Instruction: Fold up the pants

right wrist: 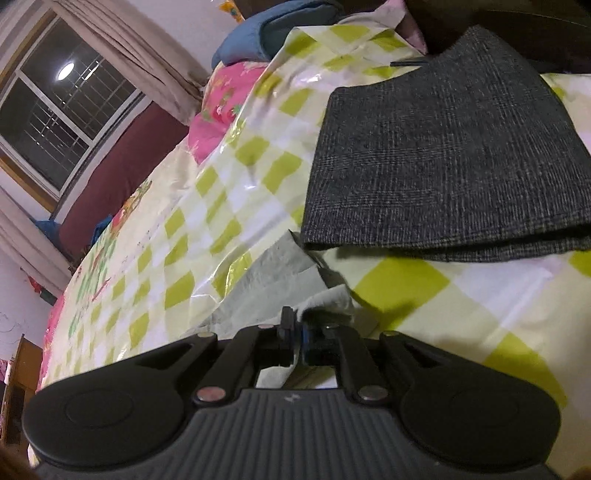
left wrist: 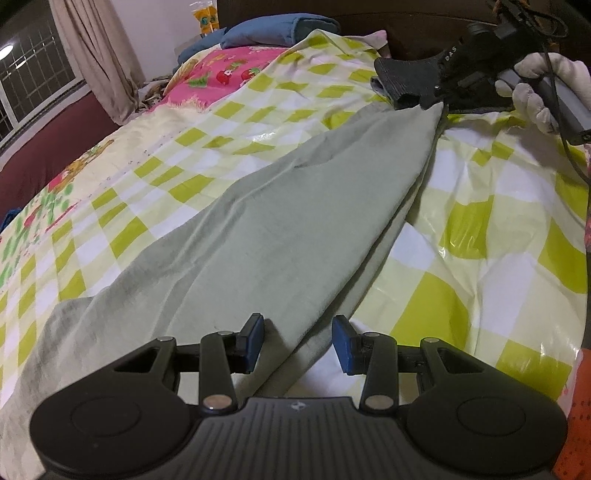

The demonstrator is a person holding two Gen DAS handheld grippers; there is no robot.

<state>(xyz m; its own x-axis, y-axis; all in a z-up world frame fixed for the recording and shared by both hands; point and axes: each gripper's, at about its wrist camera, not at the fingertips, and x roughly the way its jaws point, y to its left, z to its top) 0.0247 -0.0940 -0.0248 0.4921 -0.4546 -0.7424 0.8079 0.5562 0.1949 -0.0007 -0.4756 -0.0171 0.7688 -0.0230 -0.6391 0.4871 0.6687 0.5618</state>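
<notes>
Pale grey-green pants (left wrist: 288,221) lie stretched along the bed, from my left gripper toward the far right. My left gripper (left wrist: 298,343) is open, its blue pads either side of the near edge of the pants without pinching it. My right gripper (right wrist: 295,332) is shut on the far end of the pants (right wrist: 273,280); it also shows in the left wrist view (left wrist: 436,103), held by a white-gloved hand, with the cloth pulled into a point.
The bed has a glossy yellow-green checked cover (left wrist: 480,229). Folded dark grey pants (right wrist: 443,155) lie just beyond the right gripper. Blue pillows (left wrist: 273,29) and a pink strawberry blanket (left wrist: 229,70) are at the far end. A window and curtain (left wrist: 96,55) are on the left.
</notes>
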